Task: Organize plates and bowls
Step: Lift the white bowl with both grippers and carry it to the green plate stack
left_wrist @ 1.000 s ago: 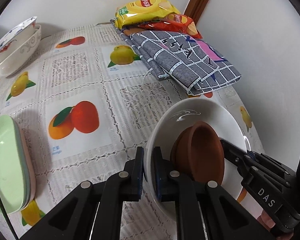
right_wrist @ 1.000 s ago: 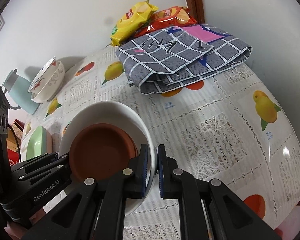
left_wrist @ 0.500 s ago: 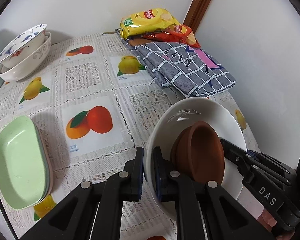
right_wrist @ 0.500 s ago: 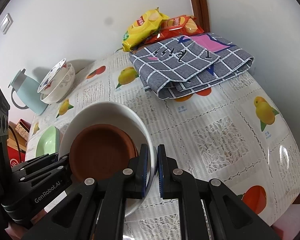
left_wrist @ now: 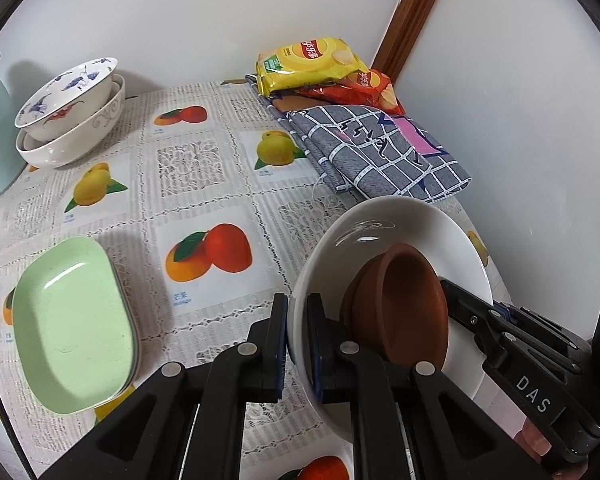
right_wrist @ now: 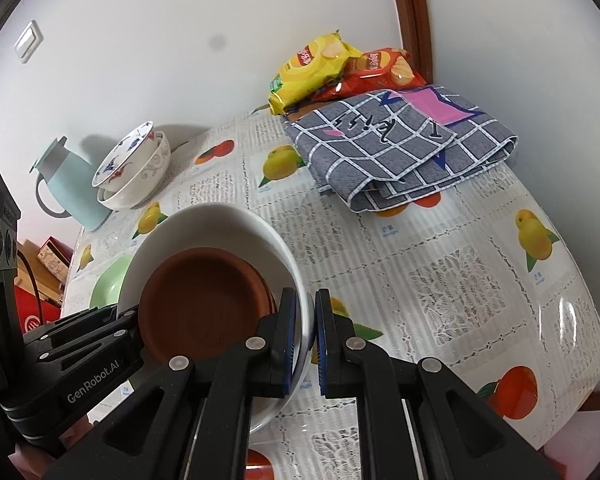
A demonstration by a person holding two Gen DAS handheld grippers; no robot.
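Note:
A white plate (left_wrist: 400, 232) with brown dishes (left_wrist: 404, 304) stacked on it is held above the table by both grippers. My left gripper (left_wrist: 298, 344) is shut on its left rim. My right gripper (right_wrist: 308, 332) is shut on the opposite rim; the plate (right_wrist: 220, 224) and brown dishes (right_wrist: 200, 304) show in the right wrist view too. A green oval dish (left_wrist: 72, 324) stacked on others sits at the table's left. Two stacked bowls (left_wrist: 72, 120), the upper one painted blue and red, stand at the back left.
A folded grey checked cloth (left_wrist: 380, 152) and yellow (left_wrist: 308, 64) and red (left_wrist: 364, 88) snack bags lie at the back right corner. A pale blue jug (right_wrist: 68, 184) stands beside the bowls. The fruit-print tablecloth (left_wrist: 204, 184) covers the table; walls close behind and right.
Both grippers have lifted the plate with the brown dishes higher and drawn back; more of the table, the green dish and the bowls have come into view.

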